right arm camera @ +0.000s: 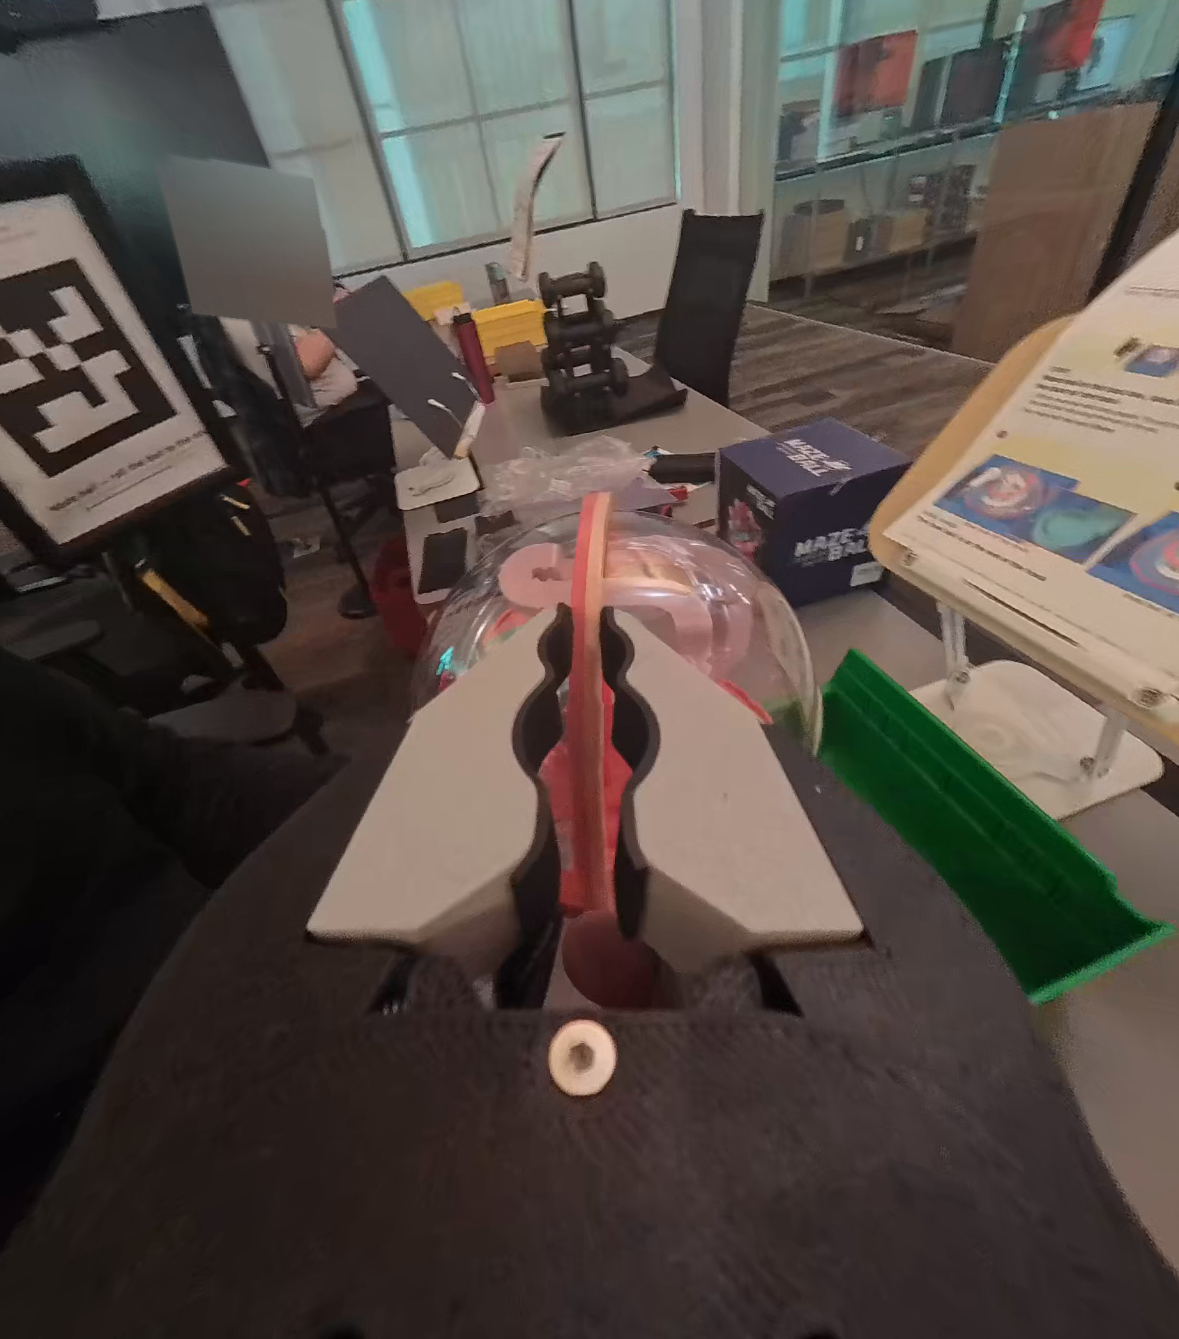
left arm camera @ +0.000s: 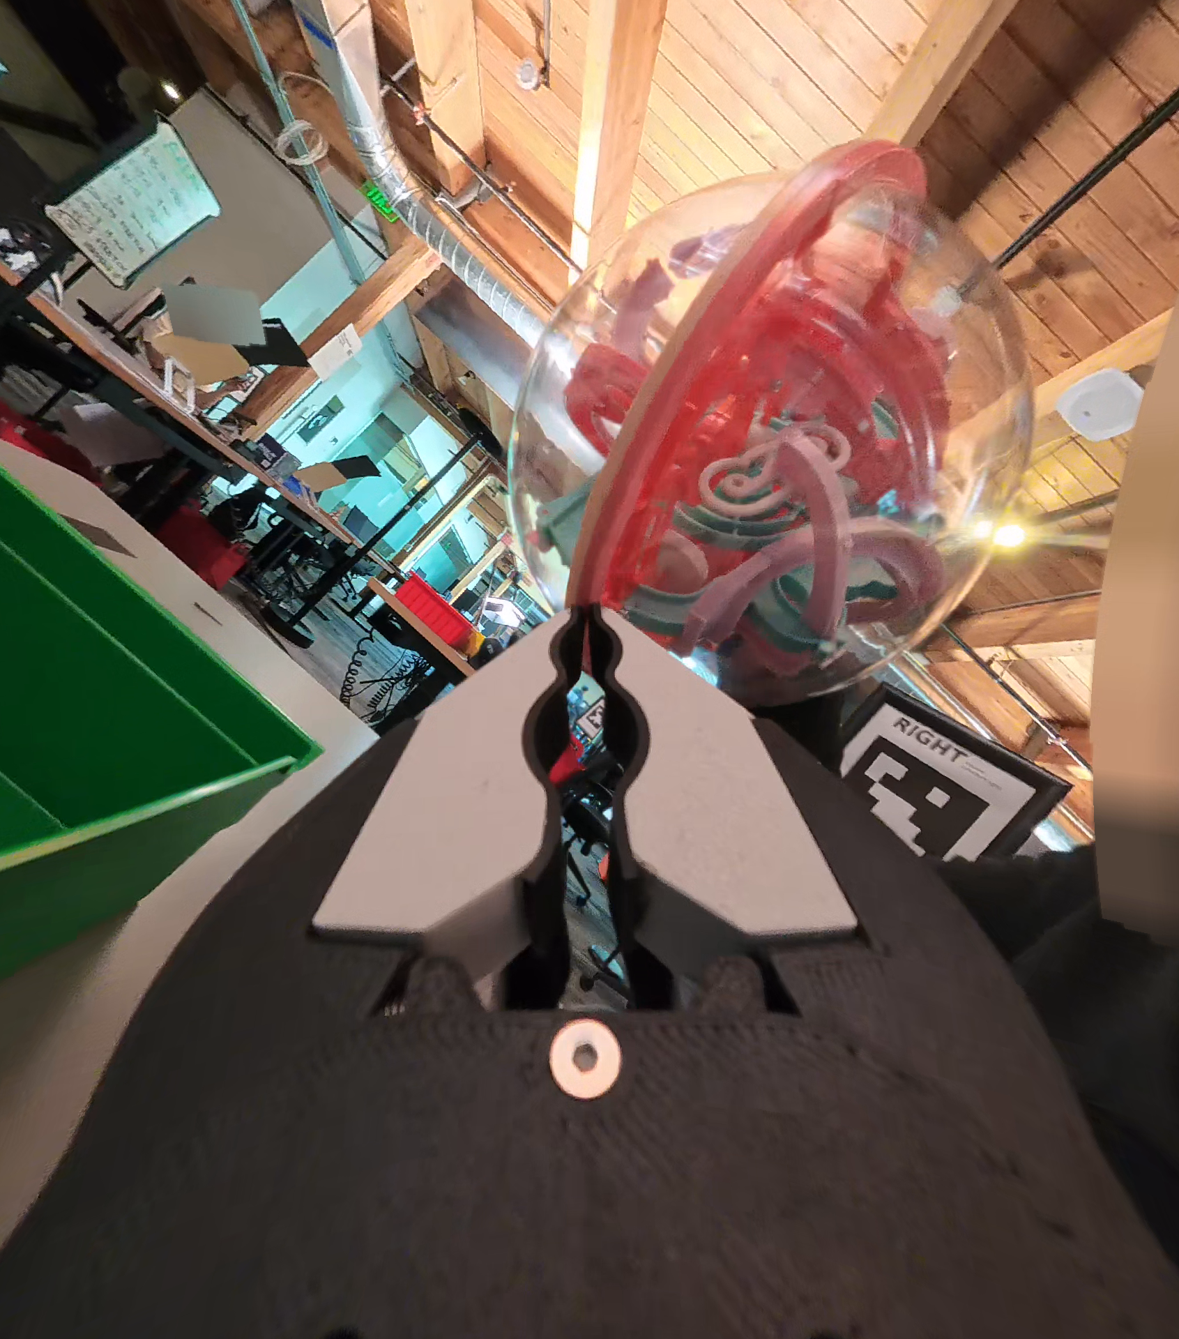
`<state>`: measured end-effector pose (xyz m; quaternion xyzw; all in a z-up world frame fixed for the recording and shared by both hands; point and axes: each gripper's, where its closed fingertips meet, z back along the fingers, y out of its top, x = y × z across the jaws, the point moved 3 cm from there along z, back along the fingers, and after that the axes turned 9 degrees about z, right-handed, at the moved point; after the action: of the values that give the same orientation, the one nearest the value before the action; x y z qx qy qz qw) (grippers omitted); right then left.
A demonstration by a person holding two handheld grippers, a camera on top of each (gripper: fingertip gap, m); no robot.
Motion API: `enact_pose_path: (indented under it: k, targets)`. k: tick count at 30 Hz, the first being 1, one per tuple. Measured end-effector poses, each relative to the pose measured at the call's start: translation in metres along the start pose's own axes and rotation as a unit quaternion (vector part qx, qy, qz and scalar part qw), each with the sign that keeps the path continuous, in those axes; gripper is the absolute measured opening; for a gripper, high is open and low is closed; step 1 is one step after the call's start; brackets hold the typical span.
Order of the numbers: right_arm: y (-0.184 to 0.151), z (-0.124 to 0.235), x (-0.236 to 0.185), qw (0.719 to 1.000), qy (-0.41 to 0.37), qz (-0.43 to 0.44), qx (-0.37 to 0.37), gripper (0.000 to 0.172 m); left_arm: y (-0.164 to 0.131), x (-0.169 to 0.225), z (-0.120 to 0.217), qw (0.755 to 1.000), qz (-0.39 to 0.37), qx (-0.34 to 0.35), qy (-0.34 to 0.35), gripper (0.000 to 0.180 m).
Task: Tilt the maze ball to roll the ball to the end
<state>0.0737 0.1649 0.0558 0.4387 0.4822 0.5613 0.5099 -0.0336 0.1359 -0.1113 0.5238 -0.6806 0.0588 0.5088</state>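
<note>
The maze ball (left arm camera: 789, 449) is a clear sphere with red, pink and teal tracks inside and a red rim around its middle. It is held up in the air between both grippers. In the left wrist view my left gripper (left arm camera: 588, 616) is shut on the rim's edge at its very fingertips. In the right wrist view my right gripper (right arm camera: 588, 616) is shut on the rim (right arm camera: 590, 551), which runs deep between its fingers, and the ball's dome (right arm camera: 680, 580) rises beyond them. The small ball inside cannot be made out.
A green bin (left arm camera: 65, 688) lies on the white table at the left; it also shows in the right wrist view (right arm camera: 970, 819). An instruction sheet on a stand (right arm camera: 1115, 471) and a dark blue box (right arm camera: 811, 500) stand at the right. The right gripper's marker plate (left arm camera: 934, 790) is close under the ball. The grippers' ends are close to 15 cm from one another.
</note>
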Motion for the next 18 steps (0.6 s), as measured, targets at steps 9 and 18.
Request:
enact_pose_path:
  k: [9, 18]
  targets:
    - [-0.003, 0.008, 0.006, 0.999, 0.001, 0.006, 0.04, 0.006, 0.028, 0.02, 0.007, 0.997, -0.074, 0.019, 0.025, 0.0]
    - [0.05, 0.034, -0.03, 0.975, 0.057, 0.141, 0.163, 0.006, 0.088, 0.11, -0.027, 0.966, -0.257, 0.033, -0.001, 0.0]
